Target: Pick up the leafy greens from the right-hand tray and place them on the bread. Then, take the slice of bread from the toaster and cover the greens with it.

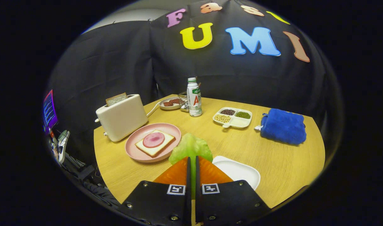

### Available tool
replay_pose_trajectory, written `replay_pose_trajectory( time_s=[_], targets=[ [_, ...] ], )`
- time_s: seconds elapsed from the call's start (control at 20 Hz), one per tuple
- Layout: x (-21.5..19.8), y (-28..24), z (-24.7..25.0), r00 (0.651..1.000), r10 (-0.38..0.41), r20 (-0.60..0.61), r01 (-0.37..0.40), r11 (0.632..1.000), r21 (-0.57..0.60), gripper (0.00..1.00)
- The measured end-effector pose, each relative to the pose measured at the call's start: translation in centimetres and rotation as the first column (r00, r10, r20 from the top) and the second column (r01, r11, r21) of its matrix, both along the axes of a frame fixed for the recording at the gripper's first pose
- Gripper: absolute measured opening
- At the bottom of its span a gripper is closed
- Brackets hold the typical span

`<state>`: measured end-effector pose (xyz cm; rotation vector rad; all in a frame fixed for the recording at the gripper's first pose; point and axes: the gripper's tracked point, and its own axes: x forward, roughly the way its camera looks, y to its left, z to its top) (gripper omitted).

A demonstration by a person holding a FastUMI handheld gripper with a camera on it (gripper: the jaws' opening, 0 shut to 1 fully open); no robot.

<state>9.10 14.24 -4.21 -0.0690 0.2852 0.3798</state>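
Carrying leafy greens (190, 147) clamped in the gripper (191, 166), above the desk (273, 163) between the white tray (241, 171) and the pink plate (166, 128). Ease toward the plate, centre over the bread (147, 149), lower close, then release. Toaster (121, 117) behind the plate holds the second slice (116, 99).

1. Smooth light wood with fine grain on the table (273, 163).
2. Shiny cream plastic on the toaster (122, 117).
3. Smooth matt pink on the plate (138, 153).
4. Soft, fuzzy blue cloth (284, 126).
5. Waxy, crinkled green on the leafy greens (191, 147), pinched by both orange fingers (178, 172) of the gripper (192, 163).
6. Glossy white on the tray (238, 171).
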Motion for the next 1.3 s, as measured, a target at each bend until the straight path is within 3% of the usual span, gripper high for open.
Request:
replay_pose_trajectory(
  time_s=[0.4, 0.65, 1.0, 1.3],
  targets=[
    [2.7, 8.5, 1.2, 0.980, 0.189, 0.064, -0.187, 0.982, -0.026, 0.05],
    [4.9, 12.3, 1.0, 0.966, 0.253, 0.051, -0.252, 0.968, -0.015, 0.05],
    [7.5, 15.9, -1.3, 0.961, 0.275, 0.014, -0.273, 0.960, -0.069, 0.05],
    [9.3, 15.4, -2.3, 0.974, 0.227, 0.001, -0.227, 0.972, -0.059, 0.05]
  ],
)
